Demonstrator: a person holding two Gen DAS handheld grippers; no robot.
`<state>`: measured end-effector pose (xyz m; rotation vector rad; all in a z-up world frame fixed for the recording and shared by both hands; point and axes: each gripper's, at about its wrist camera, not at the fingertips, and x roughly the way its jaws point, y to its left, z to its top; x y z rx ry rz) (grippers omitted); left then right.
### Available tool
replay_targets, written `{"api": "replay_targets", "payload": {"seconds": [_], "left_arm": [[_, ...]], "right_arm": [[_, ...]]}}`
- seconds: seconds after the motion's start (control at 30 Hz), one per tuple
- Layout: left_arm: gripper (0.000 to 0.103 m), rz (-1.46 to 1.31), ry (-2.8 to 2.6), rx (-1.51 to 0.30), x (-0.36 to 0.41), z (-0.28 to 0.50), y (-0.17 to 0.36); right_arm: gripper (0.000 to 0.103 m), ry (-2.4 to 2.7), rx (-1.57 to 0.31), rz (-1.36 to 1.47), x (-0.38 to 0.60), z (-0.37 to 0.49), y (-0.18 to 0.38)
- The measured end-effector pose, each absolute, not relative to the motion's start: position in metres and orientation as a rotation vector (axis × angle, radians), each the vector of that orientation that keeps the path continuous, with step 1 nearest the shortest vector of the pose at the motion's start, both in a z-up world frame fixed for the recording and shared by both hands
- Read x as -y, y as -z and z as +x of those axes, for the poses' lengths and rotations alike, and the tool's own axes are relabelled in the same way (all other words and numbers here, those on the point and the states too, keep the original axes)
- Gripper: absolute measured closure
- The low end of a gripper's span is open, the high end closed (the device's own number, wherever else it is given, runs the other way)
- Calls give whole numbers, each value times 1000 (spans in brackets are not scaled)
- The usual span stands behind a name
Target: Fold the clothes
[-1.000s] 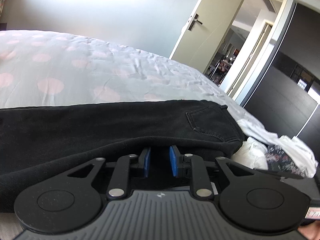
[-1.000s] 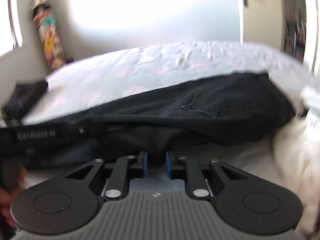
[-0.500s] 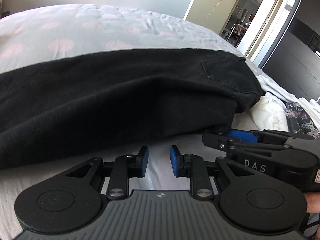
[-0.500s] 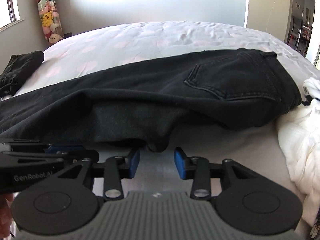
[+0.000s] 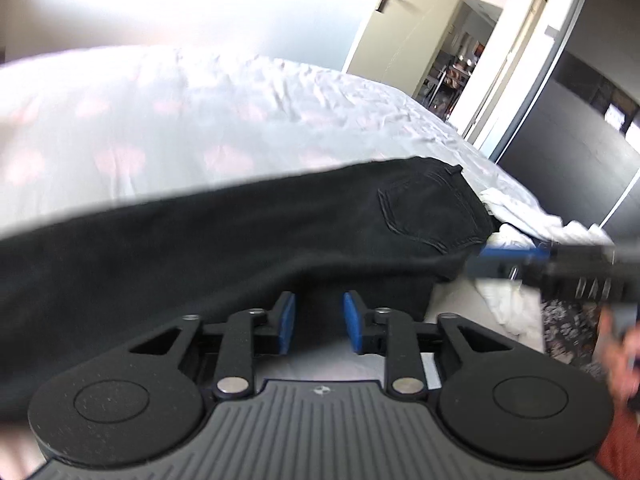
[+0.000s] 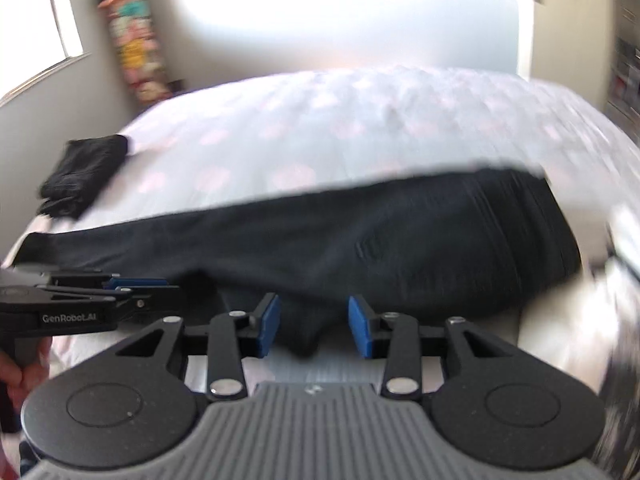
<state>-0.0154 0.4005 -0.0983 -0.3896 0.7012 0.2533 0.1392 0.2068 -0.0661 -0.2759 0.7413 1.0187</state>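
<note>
Now the black denim jeans (image 5: 248, 240) lie folded lengthwise, legs stacked, across the near side of the pale grey bedspread with faint pink dots (image 5: 208, 120), waistband and back pocket toward the heap of white clothes (image 5: 516, 304) at the right end. Both tools sit at the jeans' near edge. The left gripper (image 5: 319, 322) has just been opening, and its blue pads stand apart with dark cloth showing in the gap, untouched as far as the blur allows. The right gripper (image 6: 313, 326) has likewise just been opening; a drooping lobe of the hem hangs between its parted pads without being pinched.

To do the next fold well, I judge each gripper should take both layers together at the near edge, one toward the cuffs, one toward the waist, then carry the cuffs over to the waistband evenly so the seams stay aligned. A small dark folded garment (image 6: 84, 172) lies beyond the jeans' cuff end.
</note>
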Motion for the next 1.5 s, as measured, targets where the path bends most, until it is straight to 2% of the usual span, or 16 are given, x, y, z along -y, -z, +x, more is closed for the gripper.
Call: {"api": "replay_targets", "payload": {"seconds": [0.1, 0.2, 0.3, 0.6, 0.63, 0.7, 0.73, 0.77, 0.8, 0.87, 1.03, 1.17, 1.27, 1.33, 1.4, 1.5], "left_arm": [[55, -234, -277, -762, -421, -12, 87], [53, -92, -301, -815, -448, -10, 89], [49, 26, -309, -865, -476, -9, 99], [49, 179, -255, -1009, -531, 13, 152], [49, 174, -244, -1010, -534, 12, 156], [67, 159, -228, -987, -537, 11, 161], [73, 149, -223, -975, -539, 10, 163], [87, 135, -226, -963, -540, 10, 164], [95, 127, -237, -953, -541, 9, 166], [98, 117, -258, -933, -541, 9, 168], [100, 207, -323, -879, -528, 7, 161], [103, 227, -435, -851, -539, 19, 154], [103, 110, -470, -866, -566, 29, 151], [103, 38, -404, -850, -573, 26, 147], [99, 27, -338, -847, -571, 20, 146], [78, 120, -270, -885, -557, 8, 152]], "right_arm": [[54, -1135, -702, -399, -235, 163, 53], [44, -1199, -637, -594, -270, 176, 54], [44, -1279, -596, -757, -303, 188, 64], [44, -1398, -578, -962, -388, 233, 103], [46, -1410, -588, -975, -394, 235, 108], [49, -1423, -600, -997, -402, 238, 119], [54, -1430, -610, -1003, -404, 240, 124], [57, -1433, -632, -1008, -407, 242, 130], [64, -1433, -657, -1011, -408, 244, 134], [103, -1434, -705, -1010, -409, 246, 142], [103, -1378, -607, -980, -403, 238, 139], [103, -1319, -622, -937, -416, 251, 132], [89, -1396, -723, -943, -421, 254, 131], [45, -1412, -688, -1001, -418, 248, 131], [27, -1404, -580, -1081, -410, 244, 134], [28, -1358, -607, -1123, -408, 259, 143]]}}
